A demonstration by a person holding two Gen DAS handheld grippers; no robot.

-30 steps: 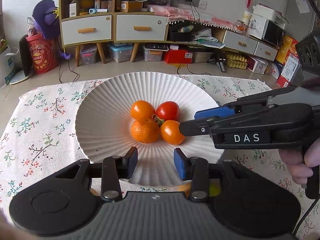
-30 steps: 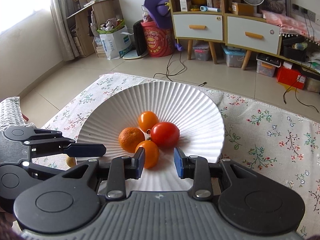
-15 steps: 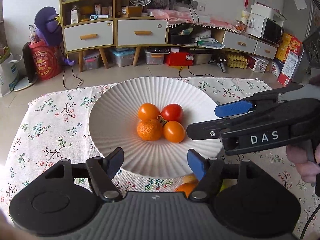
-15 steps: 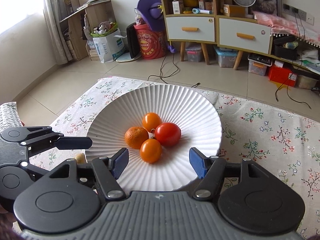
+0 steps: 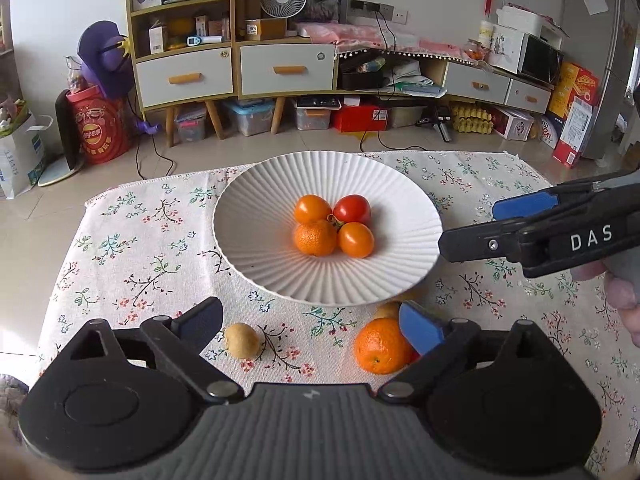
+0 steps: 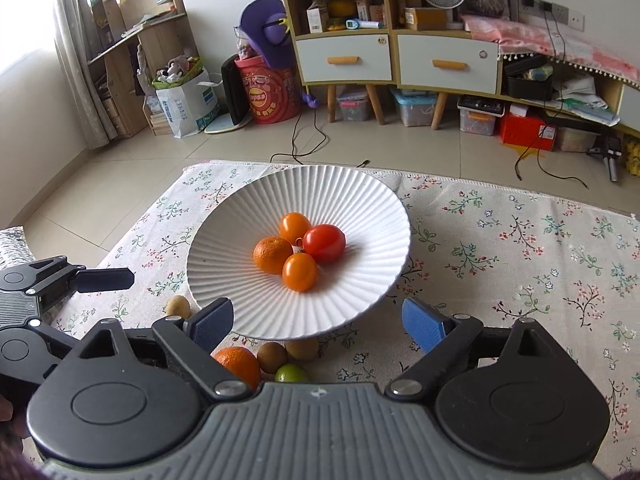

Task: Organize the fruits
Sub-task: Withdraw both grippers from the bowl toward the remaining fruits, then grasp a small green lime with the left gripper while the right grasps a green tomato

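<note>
A white ribbed plate (image 5: 248, 236) (image 6: 360, 200) on the floral cloth holds a mandarin (image 5: 315, 237) (image 6: 273, 255), a red tomato (image 5: 352, 209) (image 6: 324, 242) and two orange tomatoes (image 5: 355, 239) (image 6: 299, 271). On the cloth near the plate's front edge lie an orange (image 5: 380, 345) (image 6: 237, 364), a small brown fruit (image 5: 241, 341) (image 6: 177, 306), two brown fruits (image 6: 272, 357) and a green lime (image 6: 291, 373). My left gripper (image 5: 312, 322) is open and empty above them. My right gripper (image 6: 318, 320) is open and empty; it also shows at the right of the left wrist view (image 5: 496, 224).
The floral tablecloth (image 5: 132, 248) covers a low table whose far edge (image 5: 160, 178) drops to a tiled floor. Shelves, drawers and boxes stand along the far wall (image 5: 280, 64). A hand (image 5: 624, 296) holds the right gripper.
Both grippers have opened wide and pulled back from the plate. The loose fruits on the cloth in front of the plate have come into view.
</note>
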